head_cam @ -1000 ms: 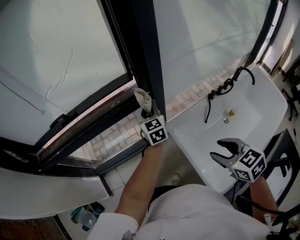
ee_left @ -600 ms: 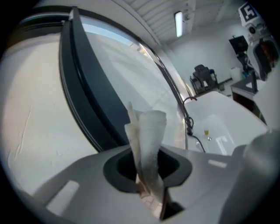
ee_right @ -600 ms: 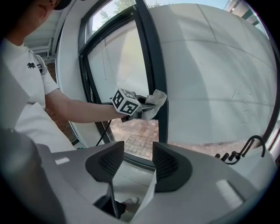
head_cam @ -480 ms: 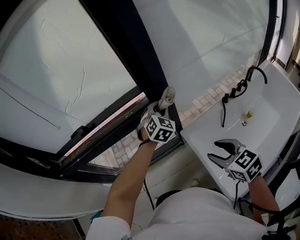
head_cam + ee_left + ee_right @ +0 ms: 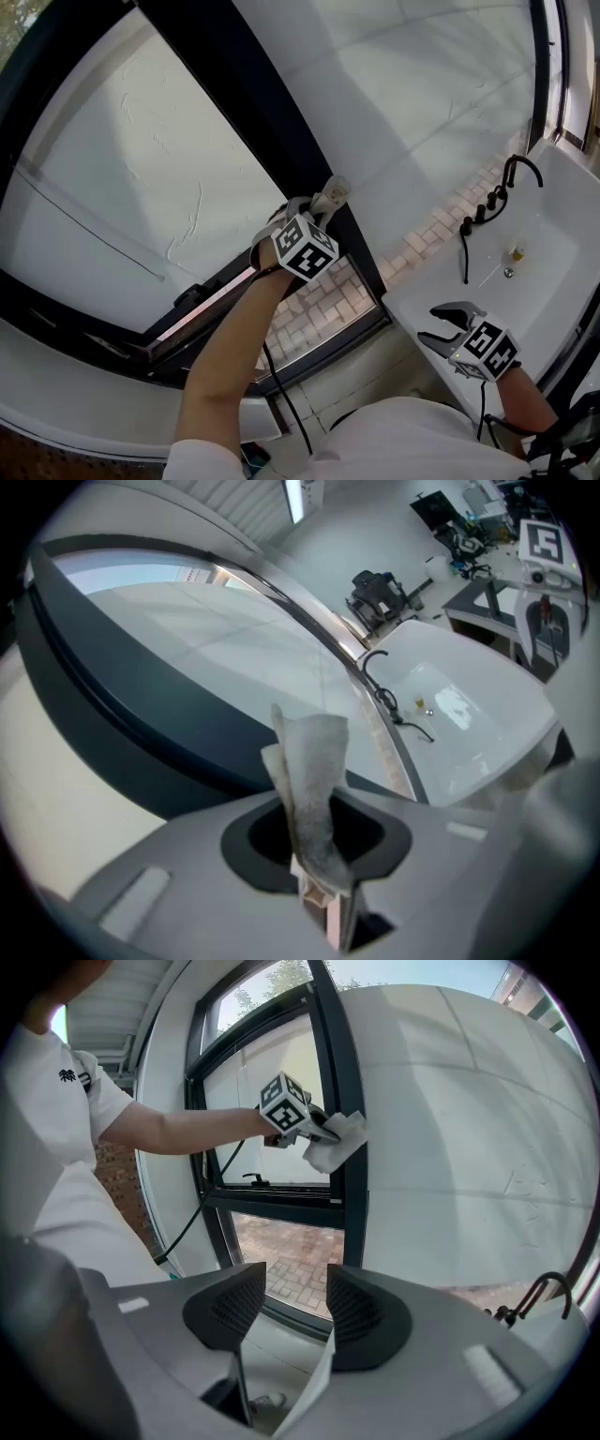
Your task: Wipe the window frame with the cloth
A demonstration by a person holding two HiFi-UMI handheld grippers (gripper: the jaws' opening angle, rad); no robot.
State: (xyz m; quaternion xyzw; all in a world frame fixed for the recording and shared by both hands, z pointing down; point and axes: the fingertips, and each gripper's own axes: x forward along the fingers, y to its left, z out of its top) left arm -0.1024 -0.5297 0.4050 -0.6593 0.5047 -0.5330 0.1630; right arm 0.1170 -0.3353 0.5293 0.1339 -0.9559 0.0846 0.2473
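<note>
The left gripper (image 5: 322,206) is clamped on a small, crumpled white cloth (image 5: 335,191); in the left gripper view its jaws are pressed together on the lower end of the fabric, and the rest stands up out of them towards 12 o'clock. In the head view the gripper sits near the middle of the picture, and the free end of the cloth lies against the dark, slanted upright bar of the window frame (image 5: 246,94), which runs from 11 o'clock down to the centre. The pale window pane (image 5: 112,178) fills the 9 o'clock side of that bar, and a plain white wall (image 5: 422,84) the 2 o'clock side. A black cable (image 5: 281,394) hangs beside the person's bare left forearm (image 5: 225,356)

The right gripper (image 5: 429,324) is held at 4 o'clock in the head view, well apart from the frame, over the near edge of a white rectangular wash basin (image 5: 553,220) with a black curved tap (image 5: 517,169). Its dark jaws stand apart with nothing between them; through the gap, brick paving (image 5: 291,1241) shows beyond the window
</note>
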